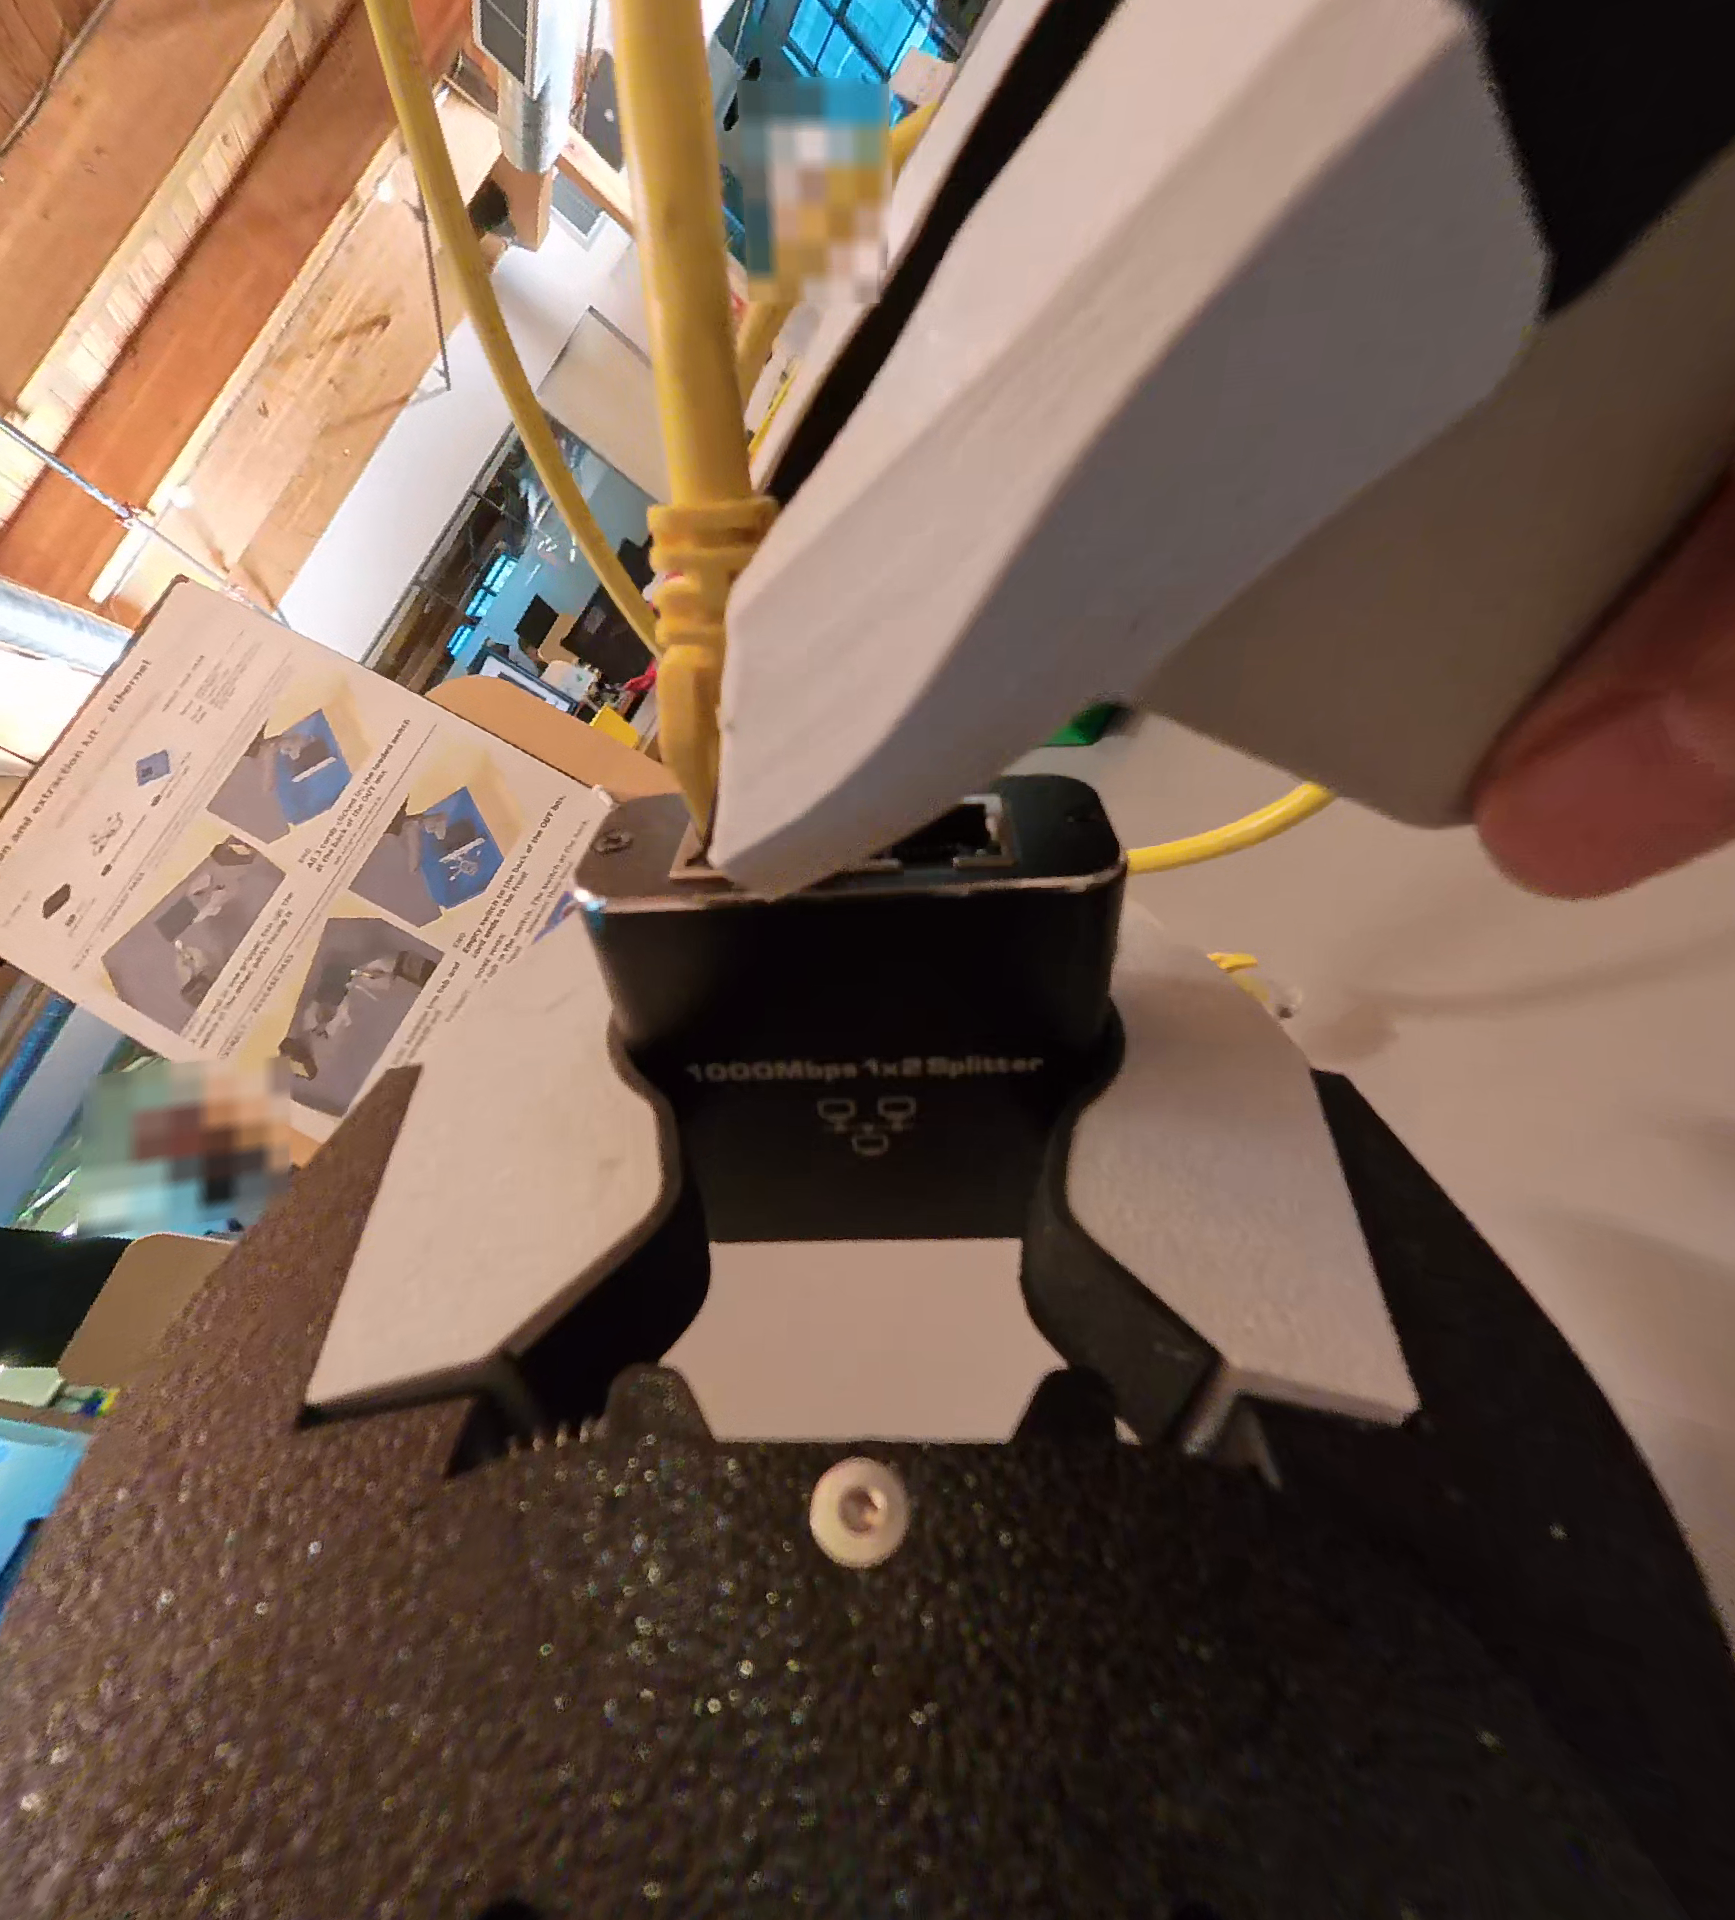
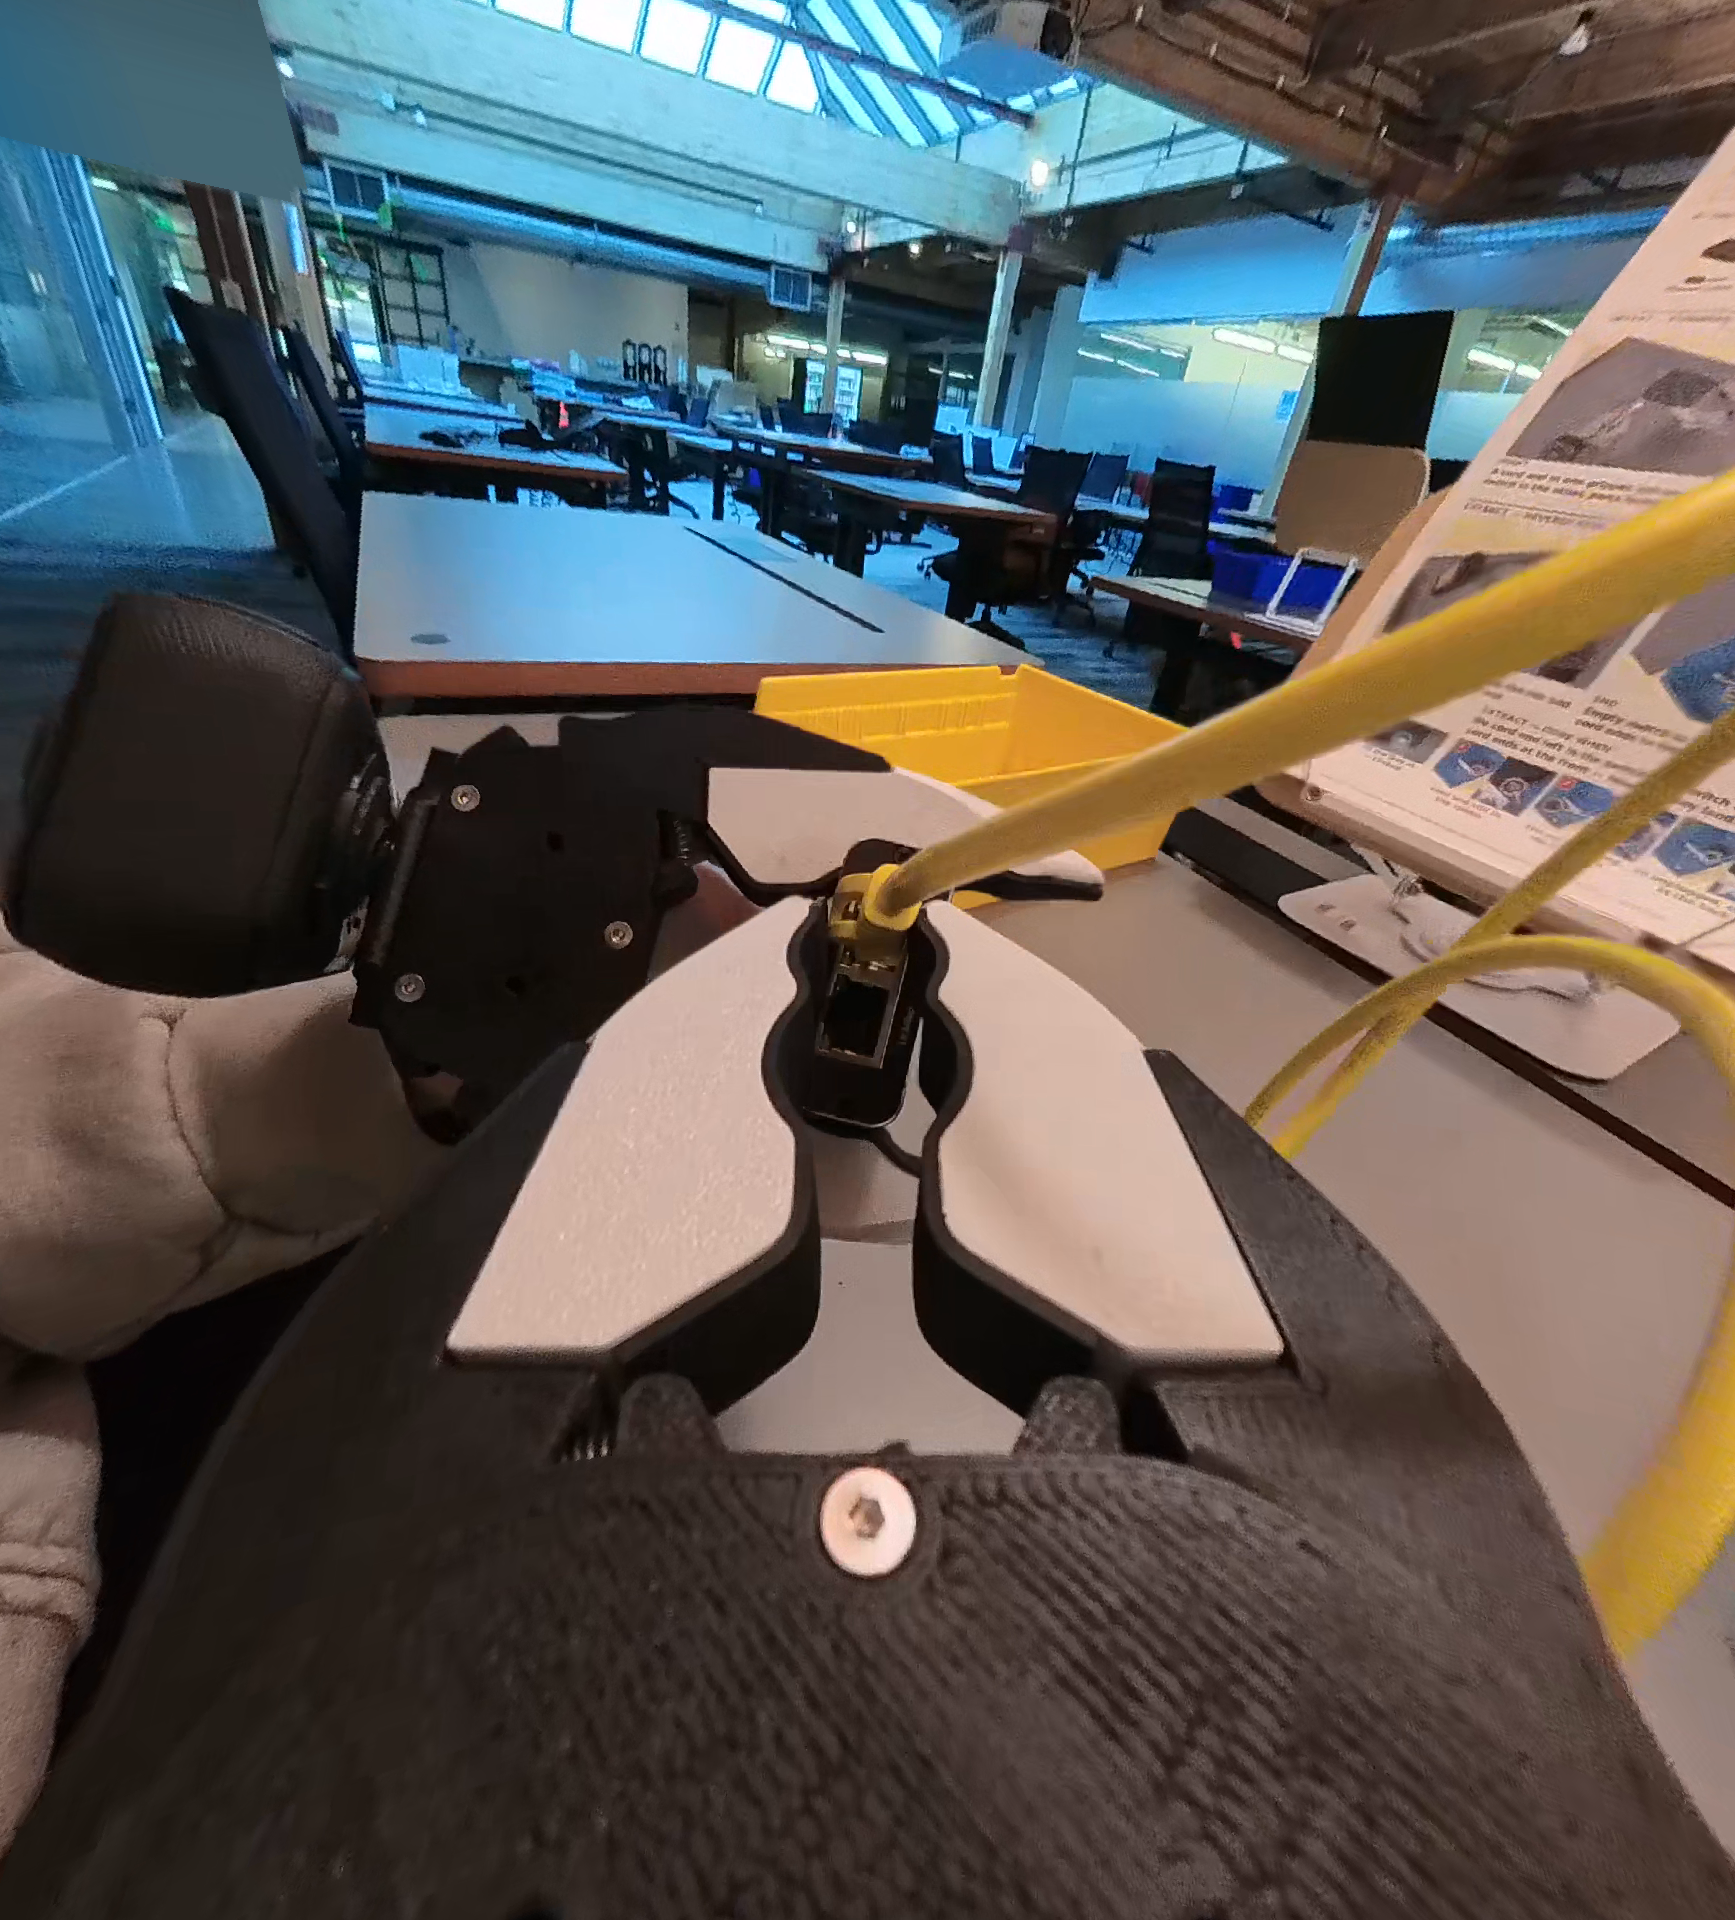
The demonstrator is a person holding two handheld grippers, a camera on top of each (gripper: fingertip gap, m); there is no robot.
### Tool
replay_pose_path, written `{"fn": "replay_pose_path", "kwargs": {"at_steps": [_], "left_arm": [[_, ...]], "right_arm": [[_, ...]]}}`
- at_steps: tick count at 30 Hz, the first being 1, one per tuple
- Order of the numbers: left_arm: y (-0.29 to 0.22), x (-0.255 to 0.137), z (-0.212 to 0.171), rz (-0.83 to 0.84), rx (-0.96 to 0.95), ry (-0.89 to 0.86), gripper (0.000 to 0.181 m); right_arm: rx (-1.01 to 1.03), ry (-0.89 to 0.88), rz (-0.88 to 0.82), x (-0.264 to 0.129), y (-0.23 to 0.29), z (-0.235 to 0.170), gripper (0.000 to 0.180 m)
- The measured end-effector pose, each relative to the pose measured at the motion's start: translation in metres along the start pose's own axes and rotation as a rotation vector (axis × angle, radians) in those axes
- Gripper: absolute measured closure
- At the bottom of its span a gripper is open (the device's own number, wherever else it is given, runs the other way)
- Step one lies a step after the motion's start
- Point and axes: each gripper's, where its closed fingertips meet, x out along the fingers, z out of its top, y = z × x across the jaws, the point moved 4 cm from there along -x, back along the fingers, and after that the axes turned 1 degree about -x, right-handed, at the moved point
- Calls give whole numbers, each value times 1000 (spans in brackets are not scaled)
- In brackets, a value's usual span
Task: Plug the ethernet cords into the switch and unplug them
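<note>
The left gripper (image 1: 868, 1049) jaws clamp the black switch (image 1: 858, 966). The right gripper (image 2: 868, 940) jaws close around the yellow cord (image 2: 1206, 743) plug at 1 port. Risk: an angled pull jams the latch. Only the right wrist view shows the empty second port and the counter (image 2: 1465, 1132).

This is a large open-plan workspace, part office, part lab. Rows of long desks (image 2: 904, 488) with dark office chairs (image 2: 1169, 509) run back to glass-walled rooms. Skylights (image 2: 738, 42), exposed timber beams (image 1: 167, 270) and a bare metal duct (image 1: 1, 613) sit overhead. A yellow parts bin (image 2: 977, 727) and an illustrated instruction sheet (image 2: 1621, 582) stand along the near table's (image 2: 1465, 1122) far edge.
</note>
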Motion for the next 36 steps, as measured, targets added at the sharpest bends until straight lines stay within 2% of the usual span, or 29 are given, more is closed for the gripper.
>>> {"fn": "replay_pose_path", "kwargs": {"at_steps": [17,22,31,36], "left_arm": [[-3,1,-1,-39,-78,-34,105],[-10,6,-6,-56,-117,-30,105],[-6,5,-12,-25,-194,-94,106],[-11,8,-11,-83,-270,-121,105]], "right_arm": [[17,11,-124,4,5,-1,165],[5,88,-151,4,1,-8,165],[-175,186,-189,14,6,-6,165],[-257,249,-212,15,5,-6,164]]}}
